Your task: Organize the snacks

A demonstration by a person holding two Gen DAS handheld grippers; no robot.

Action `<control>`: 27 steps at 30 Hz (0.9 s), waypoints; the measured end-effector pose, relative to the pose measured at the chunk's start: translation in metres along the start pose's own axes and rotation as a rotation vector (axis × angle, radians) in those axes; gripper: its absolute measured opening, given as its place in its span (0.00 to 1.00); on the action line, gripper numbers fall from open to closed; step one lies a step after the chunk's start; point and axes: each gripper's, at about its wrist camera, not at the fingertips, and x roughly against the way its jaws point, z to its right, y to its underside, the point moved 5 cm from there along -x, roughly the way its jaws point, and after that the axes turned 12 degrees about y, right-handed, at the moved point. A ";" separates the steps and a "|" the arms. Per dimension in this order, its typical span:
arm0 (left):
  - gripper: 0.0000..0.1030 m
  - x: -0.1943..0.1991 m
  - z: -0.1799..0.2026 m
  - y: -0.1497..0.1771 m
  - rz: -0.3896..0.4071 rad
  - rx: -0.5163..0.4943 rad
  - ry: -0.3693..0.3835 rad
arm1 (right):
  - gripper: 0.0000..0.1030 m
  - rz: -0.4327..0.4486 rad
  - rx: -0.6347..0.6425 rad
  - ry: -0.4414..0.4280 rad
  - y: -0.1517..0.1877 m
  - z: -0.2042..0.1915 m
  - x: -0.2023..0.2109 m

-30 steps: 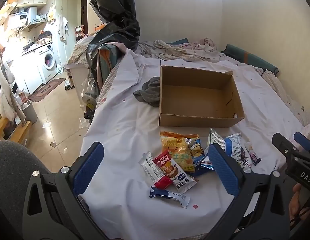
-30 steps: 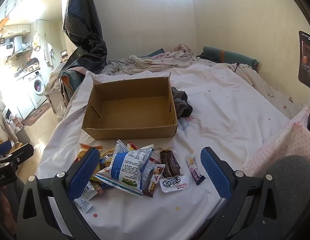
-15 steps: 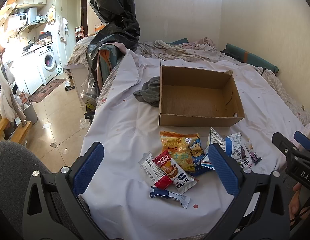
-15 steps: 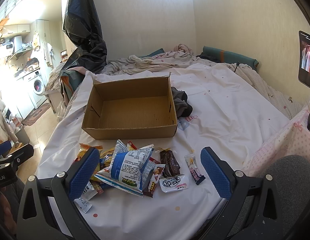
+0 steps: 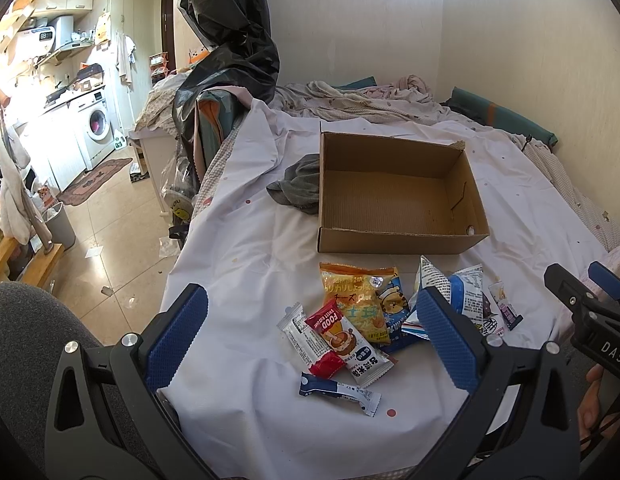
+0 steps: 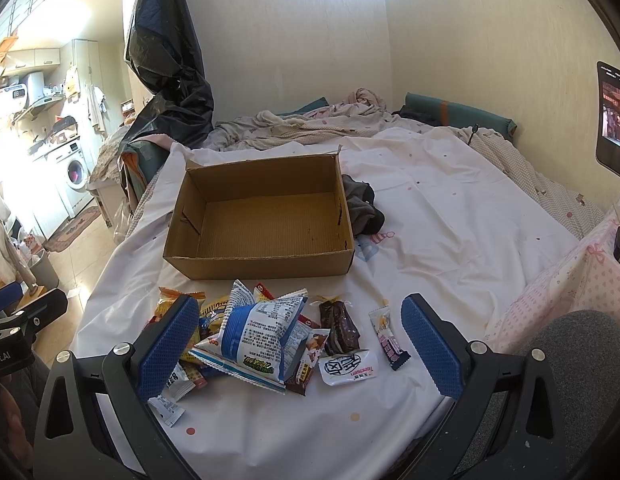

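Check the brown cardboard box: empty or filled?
Empty: the brown cardboard box shows bare corrugated floor; snack packets lie outside on the sheet.

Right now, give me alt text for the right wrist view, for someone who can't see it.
An empty cardboard box sits on a white sheet, with a loose pile of snacks in front of it. The right gripper hangs open over the pile, holding nothing, its blue fingers apart.

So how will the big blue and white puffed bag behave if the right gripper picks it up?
The blue and white bag looks inflated, so it is probably light for its size and may crumple between the fingers. Its glossy film could slip. It lies on top of smaller packets, which may shift when it lifts.
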 end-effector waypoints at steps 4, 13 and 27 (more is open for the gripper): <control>1.00 0.000 -0.001 0.000 0.001 0.000 0.001 | 1.00 0.000 0.001 -0.001 0.000 0.000 0.000; 1.00 -0.001 -0.001 -0.002 0.002 0.000 0.000 | 1.00 0.001 0.001 0.000 0.000 0.000 0.000; 1.00 0.000 -0.001 -0.002 0.003 -0.001 0.000 | 1.00 0.001 0.001 0.000 0.000 0.000 0.000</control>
